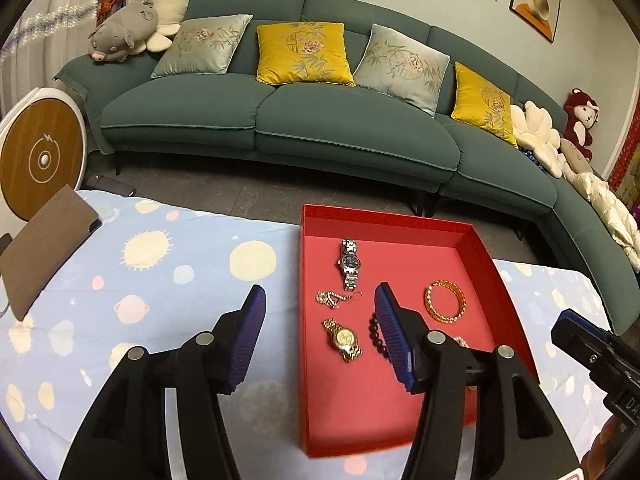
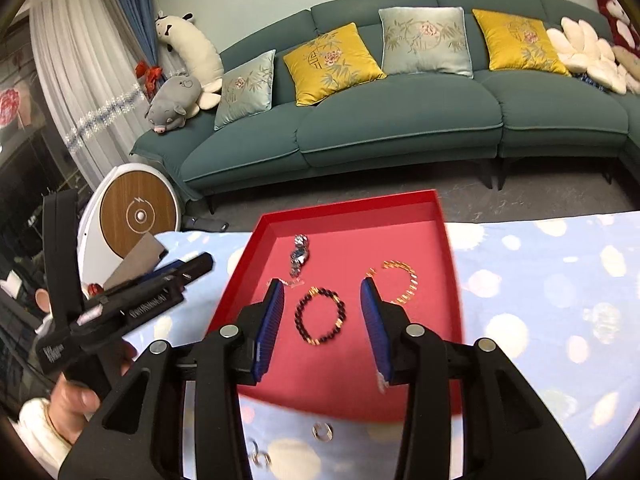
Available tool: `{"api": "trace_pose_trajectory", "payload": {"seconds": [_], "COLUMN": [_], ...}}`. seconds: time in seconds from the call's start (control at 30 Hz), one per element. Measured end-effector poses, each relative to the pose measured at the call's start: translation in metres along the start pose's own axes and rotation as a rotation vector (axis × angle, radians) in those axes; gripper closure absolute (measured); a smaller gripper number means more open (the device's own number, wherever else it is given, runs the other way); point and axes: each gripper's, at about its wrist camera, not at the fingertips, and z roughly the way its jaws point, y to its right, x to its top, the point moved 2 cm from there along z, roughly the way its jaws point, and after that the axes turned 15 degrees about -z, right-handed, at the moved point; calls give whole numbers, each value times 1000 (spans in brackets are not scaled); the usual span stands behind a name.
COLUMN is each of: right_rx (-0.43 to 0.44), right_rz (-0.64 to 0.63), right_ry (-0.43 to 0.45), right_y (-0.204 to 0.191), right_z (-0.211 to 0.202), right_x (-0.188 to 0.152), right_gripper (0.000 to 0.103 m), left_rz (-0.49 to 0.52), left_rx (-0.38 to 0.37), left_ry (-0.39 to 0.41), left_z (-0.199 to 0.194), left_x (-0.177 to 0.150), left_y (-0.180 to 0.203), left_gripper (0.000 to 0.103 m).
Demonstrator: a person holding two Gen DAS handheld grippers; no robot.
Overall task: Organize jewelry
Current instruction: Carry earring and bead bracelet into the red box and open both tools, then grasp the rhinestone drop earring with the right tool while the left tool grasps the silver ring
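On the spotted blue cloth (image 1: 168, 280) sits a shallow red tray (image 1: 486, 258), and both tools hang over it with their jaws parted and gripping nothing.

From the left wrist view, going left to right: the left gripper (image 1: 320, 312) straddles the tray's left wall, one blue pad over the cloth, the other over the red floor. Between the pads, at about 12 o'clock from the gripper, lies a silver watch (image 1: 349, 264); just below it a small silver chain (image 1: 330, 299), and nearer still a gold watch (image 1: 345, 340). A dark bead bracelet (image 1: 376, 338) peeks out against the right pad. At 2 o'clock, beyond that pad, lies an amber bangle (image 1: 445, 301).

From the right wrist view, the right gripper (image 2: 322, 292) has the dark bead bracelet lying flat between its pads, touching neither. A gold chain bracelet (image 2: 402, 282) lies at 1 o'clock, partly behind the right pad. Small silver rings (image 2: 322, 431) rest on the cloth at 6 o'clock, outside the tray.
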Motion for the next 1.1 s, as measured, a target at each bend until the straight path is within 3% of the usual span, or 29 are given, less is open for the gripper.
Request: {"api": "trace_pose_trajectory", "payload": {"seconds": [0.2, 0.37, 0.57, 1.1], "right_rx": [-64, -91, -112, -136], "right_rz": [-23, 41, 42, 11], "right_ry": [-41, -80, -146, -244], "right_y": [1, 8, 13, 25], "right_z": [-58, -75, -51, 13], "right_x": [-37, -77, -103, -127], "right_gripper": [64, 64, 64, 64], "left_rz": [-23, -27, -8, 109], "left_rx": [7, 20, -6, 1], "left_ry": [-61, -67, -130, -259], "left_z": [-40, -59, -55, -18], "left_x": [-34, -72, -103, -145], "left_y": [-16, -21, -14, 2], "left_gripper": [46, 46, 46, 43]}}
